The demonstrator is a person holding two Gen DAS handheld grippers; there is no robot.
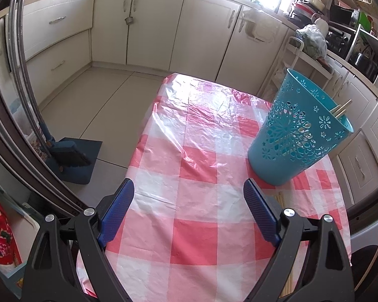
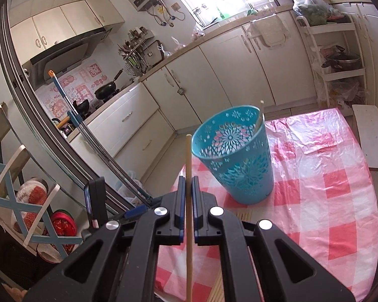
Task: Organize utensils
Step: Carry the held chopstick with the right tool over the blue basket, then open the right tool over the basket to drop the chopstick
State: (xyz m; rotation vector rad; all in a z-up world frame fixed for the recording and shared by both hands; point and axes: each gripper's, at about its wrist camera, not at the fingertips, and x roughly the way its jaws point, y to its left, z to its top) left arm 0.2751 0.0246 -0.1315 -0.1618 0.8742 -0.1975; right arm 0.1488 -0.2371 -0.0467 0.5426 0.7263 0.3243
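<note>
While the right gripper (image 2: 188,188) has its blue pads clamped tight on a single wooden chopstick (image 2: 188,226) that stands upright between them, the teal perforated basket (image 2: 235,161) sits just ahead on the red-and-white checked tablecloth (image 2: 327,201), with at least one stick leaning inside against its rim. Left gripper (image 1: 189,211) hangs over the cloth with jaws spread wide, nothing between them; basket to its right, more chopsticks (image 1: 282,198) lying flat beside its right finger.
</note>
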